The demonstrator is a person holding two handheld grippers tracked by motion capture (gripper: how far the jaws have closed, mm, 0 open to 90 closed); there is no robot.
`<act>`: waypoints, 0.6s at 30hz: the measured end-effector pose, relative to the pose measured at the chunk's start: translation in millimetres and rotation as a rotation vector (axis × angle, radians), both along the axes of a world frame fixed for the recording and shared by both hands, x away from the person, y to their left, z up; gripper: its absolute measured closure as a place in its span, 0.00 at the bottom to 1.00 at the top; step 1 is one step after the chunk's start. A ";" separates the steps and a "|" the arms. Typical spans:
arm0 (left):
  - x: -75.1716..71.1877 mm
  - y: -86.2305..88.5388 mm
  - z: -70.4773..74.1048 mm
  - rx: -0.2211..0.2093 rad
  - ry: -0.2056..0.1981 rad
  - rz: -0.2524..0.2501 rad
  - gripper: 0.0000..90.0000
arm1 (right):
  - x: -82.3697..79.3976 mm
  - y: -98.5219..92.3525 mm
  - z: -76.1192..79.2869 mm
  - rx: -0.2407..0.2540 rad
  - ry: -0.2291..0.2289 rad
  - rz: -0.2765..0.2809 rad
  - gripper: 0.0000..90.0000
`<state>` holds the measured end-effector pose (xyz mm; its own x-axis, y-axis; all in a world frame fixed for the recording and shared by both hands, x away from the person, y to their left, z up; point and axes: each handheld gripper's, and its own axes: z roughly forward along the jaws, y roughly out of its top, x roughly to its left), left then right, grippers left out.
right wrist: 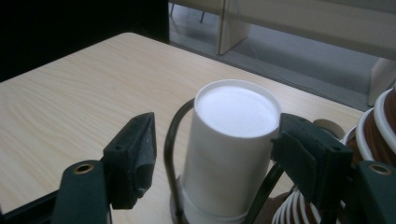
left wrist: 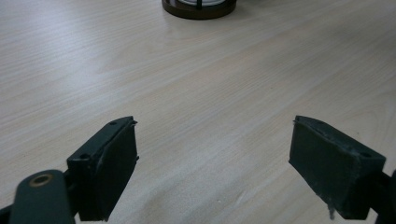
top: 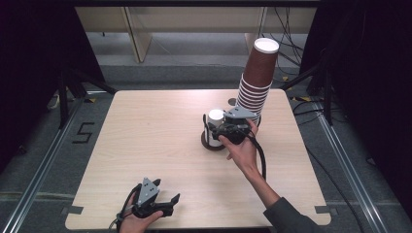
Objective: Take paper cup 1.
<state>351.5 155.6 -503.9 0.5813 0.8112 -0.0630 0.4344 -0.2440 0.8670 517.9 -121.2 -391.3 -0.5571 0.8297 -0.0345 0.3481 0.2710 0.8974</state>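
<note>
An upturned white cup (top: 216, 116) (right wrist: 233, 135) stands in a black wire holder (right wrist: 169, 140) with a round brown base (top: 210, 143) (left wrist: 198, 9) at the table's middle. My right gripper (top: 214, 128) (right wrist: 215, 135) reaches around it from the right. In the right gripper view one pad rests against the cup's rim on the right. The other pad stands off to the left, outside the wire. My left gripper (top: 166, 189) (left wrist: 215, 135) hovers open over bare wood near the front edge, nothing between its pads.
A tall leaning stack of brown paper cups (top: 255, 90) (right wrist: 378, 130) stands just behind and right of the holder, close to my right hand. The wooden table (top: 145, 136) ends in dark floor, rails and cables on every side.
</note>
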 end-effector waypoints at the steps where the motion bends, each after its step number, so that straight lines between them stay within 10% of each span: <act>1: -0.1 0.0 0.1 0.004 -0.003 -0.003 0.17 | 1.7 1.6 -0.1 0.006 0.009 -0.002 0.33; 18: -0.7 0.1 1.3 0.011 -0.003 -0.004 0.17 | 26.2 15.8 -4.4 -0.044 0.036 -0.068 0.29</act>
<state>350.7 155.7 -502.6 0.5849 0.8094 -0.0527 0.4309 -0.2551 0.8656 544.1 -105.4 -395.7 -0.5008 0.8640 -0.0528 0.3986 0.2844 0.8719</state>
